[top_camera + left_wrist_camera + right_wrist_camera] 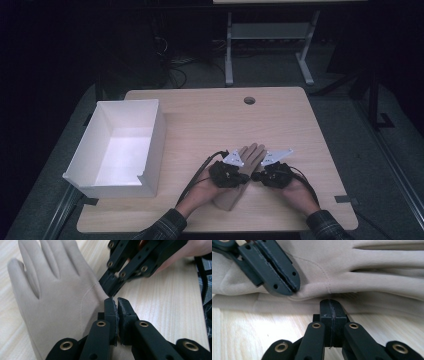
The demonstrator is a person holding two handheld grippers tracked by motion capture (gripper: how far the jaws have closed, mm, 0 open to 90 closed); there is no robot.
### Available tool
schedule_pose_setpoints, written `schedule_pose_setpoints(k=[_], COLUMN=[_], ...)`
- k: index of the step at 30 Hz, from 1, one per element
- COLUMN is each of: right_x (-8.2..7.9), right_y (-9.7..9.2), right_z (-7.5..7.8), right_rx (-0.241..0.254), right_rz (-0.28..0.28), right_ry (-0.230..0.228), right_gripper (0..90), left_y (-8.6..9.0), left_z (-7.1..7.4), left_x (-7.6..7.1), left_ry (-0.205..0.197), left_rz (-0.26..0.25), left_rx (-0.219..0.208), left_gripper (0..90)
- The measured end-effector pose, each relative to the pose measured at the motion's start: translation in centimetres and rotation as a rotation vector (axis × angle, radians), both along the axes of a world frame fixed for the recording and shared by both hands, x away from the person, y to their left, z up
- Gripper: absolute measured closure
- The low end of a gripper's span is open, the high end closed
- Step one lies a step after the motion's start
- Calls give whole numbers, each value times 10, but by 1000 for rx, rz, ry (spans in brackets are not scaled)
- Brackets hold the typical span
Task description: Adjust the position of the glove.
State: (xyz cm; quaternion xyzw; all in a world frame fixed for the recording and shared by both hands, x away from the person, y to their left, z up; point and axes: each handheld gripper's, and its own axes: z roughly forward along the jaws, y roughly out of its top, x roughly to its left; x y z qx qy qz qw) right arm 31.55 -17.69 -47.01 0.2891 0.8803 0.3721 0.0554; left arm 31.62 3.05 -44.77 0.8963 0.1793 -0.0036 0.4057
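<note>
A beige glove lies flat on the wooden table, its fingers pointing away from the person. In the left gripper view the glove lies to the left. My left gripper comes in from the left with its jaws shut, tips at the glove's edge. My right gripper faces it from the right, also shut, tips against the glove's side. The two sets of tips almost meet over the palm. The left gripper presses a small pucker into the fabric. I see no fabric between either pair of jaws.
An open white box stands on the table's left side, close to the left forearm. A round cable hole sits near the far edge. Beyond the table, the metal legs of another desk stand in the dark.
</note>
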Motion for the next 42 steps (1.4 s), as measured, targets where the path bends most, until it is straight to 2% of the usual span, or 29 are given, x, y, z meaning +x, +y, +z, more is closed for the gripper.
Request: schedule_pose_setpoints(k=[3, 5, 8, 10, 13, 17, 20, 22, 23, 26, 29, 35, 38, 42], right_x=[0, 0, 1, 0, -1, 0, 3, 4, 5, 4, 4, 3, 2, 2], right_y=[-9, -18, -32, -41, -51, -59, -60, -60, -60, -58, -57, -58, -58, -58], right_z=[1, 4, 6, 8, 8, 6, 1, -2, -3, -4, -6, -9, -11, -11], right_rx=[-8, 3, 10, 14, 9, -8, -18, -34, -41, -53, -49, -30, -16, -12], right_rz=[-14, -40, -85, -111, -149, -192, -223, -232, -231, -232, -224, -219, -218, -214], right_ry=[-10, -10, -20, -15, -25, -48, -45, -47, -43, -57, -62, -82, -84, -88], right_gripper=[885, 853, 754, 681, 580, 434, 344, 296, 282, 259, 231, 190, 169, 157], left_y=[1, 2, 4, 5, 2, -5, -5, 0, 2, 13, 26, 46, 52, 55], left_z=[-2, -1, 4, 7, 4, -4, -7, -7, -7, -5, -3, 0, 2, 5], left_x=[1, 2, 0, -1, -2, -9, -12, -11, -11, -11, -10, -5, -2, 0], left_ry=[11, 22, 15, 22, 36, 51, 24, 19, 20, -16, -23, -75, -80, -80], left_rz=[8, 4, 13, 11, -1, -22, -19, -12, -2, 12, 29, 71, 86, 93], left_rx=[-7, -25, -53, -63, -36, 1, 74, 89, 89, 132, 147, 212, 221, 203], left_gripper=[831, 781, 750, 791, 850, 868, 883, 892, 893, 893, 893, 893, 887, 848])
